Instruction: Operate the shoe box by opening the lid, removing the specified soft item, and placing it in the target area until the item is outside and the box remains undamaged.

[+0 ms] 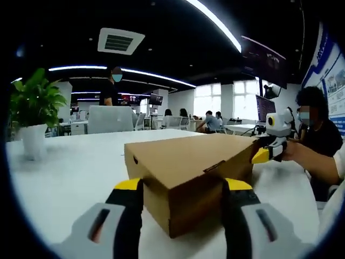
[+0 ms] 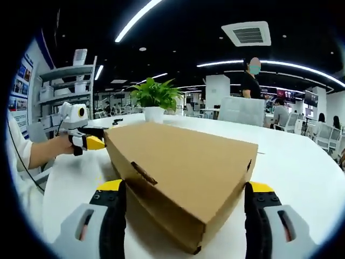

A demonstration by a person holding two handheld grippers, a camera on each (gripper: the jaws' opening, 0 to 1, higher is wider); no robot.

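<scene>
Shoe box point(image 1: 188, 175) sits lid-down-shut on the white table point(image 1: 70, 167), and you have a gripper at each end, apparently to steady it before lifting the lid. Your left gripper point(image 1: 183, 186) and right gripper point(image 2: 183, 189) both straddle a corner, jaws spread wide, clamping nothing. No readable print shows on the cardboard.

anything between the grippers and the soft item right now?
Yes: the closed lid of the cardboard shoe box. The item isn't visible; the box is shut on the white table. The left gripper and the right gripper each straddle a box corner with open fingers, with no other obstacle visible.
</scene>
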